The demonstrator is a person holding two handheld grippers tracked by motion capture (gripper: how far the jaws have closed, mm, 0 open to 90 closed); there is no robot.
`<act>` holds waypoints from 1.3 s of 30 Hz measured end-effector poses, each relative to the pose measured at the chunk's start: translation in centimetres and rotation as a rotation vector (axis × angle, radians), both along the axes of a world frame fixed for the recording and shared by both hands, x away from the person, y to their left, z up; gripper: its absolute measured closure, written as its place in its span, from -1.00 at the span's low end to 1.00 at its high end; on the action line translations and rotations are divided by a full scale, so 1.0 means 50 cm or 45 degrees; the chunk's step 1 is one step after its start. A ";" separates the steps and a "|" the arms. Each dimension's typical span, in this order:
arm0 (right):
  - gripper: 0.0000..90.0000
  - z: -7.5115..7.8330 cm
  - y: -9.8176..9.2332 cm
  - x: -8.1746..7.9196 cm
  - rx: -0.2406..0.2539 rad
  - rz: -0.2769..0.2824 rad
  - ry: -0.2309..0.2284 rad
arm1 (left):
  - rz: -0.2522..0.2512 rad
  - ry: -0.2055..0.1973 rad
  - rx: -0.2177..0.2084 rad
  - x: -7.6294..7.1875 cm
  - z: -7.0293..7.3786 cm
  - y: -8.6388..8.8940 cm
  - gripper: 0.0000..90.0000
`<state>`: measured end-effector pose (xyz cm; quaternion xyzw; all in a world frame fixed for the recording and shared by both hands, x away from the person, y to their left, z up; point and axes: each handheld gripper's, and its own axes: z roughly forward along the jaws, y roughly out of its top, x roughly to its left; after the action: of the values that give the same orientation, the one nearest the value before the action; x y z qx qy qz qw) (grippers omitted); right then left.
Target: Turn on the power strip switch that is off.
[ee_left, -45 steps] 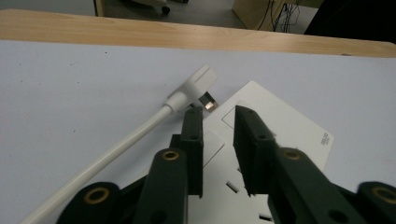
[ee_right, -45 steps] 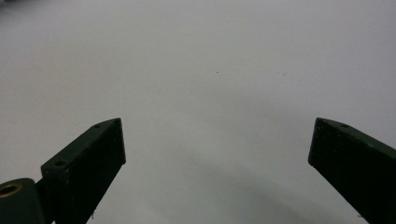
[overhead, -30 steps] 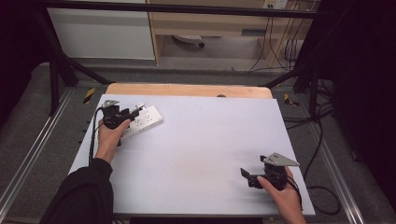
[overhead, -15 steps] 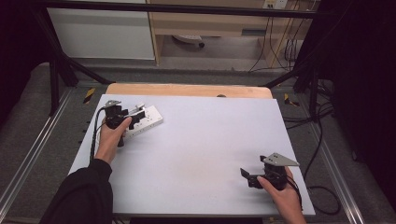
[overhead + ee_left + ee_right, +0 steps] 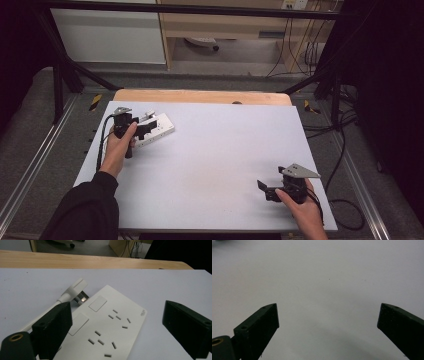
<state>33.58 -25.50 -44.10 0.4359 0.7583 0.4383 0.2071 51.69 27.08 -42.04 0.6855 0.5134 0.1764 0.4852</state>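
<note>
The socket plate (image 5: 107, 327) lies flat on the table (image 5: 215, 165), right under the left gripper (image 5: 117, 325), between its wide-open jaws, which have just been opening and press on nothing. Beside the left jaw a white plug (image 5: 75, 291) with its cord lies against the plate's edge. That gripper's view shows two switches and the pin slots; the high view shows the plate (image 5: 159, 129) as a pale block ahead of the gripper (image 5: 142, 127). The right gripper (image 5: 267, 189), well apart at the near right, stands open over bare table (image 5: 319, 277).

Right claw (image 5: 328, 332) agape over pale, perhaps blurred table (image 5: 324, 277)
</note>
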 end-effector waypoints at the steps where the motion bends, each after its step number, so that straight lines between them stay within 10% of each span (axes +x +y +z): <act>1: -0.91 0.000 0.000 0.000 -0.001 0.000 -0.002 | -0.003 0.001 0.005 -0.002 0.002 -0.001 -0.80; 39: -0.91 0.001 0.002 0.004 0.016 0.005 0.000 | -0.069 -0.081 0.037 -0.167 0.079 -0.009 -0.81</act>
<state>33.76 -25.39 -44.05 0.4358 0.7563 0.4434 0.2036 43.34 26.62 -38.07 0.7001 0.4764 0.1923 0.4960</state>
